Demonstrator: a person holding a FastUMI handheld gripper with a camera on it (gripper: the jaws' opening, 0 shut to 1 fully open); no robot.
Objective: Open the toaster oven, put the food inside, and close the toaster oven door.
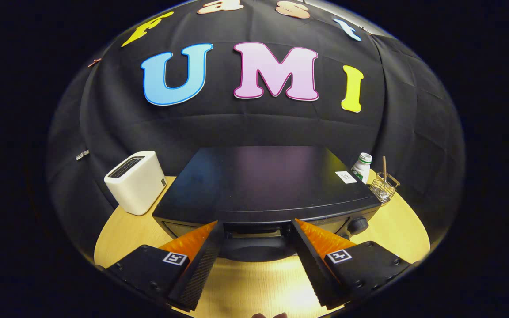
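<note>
A black toaster oven [263,181] stands on the wooden table [396,229], seen from above and in front. Its flat top faces me, and its front with the door handle [254,232] lies just ahead of my fingertips. A round knob [358,224] sits at the front's right end. The door looks closed. My gripper [254,225] is open, its two fingers spread wide to either side of the handle and touching nothing.
A white pop-up toaster [136,181] stands left of the oven. Behind the oven's right corner are a white bottle with a green label [362,167] and a small wire basket [383,186]. Bare table lies below the fingers.
</note>
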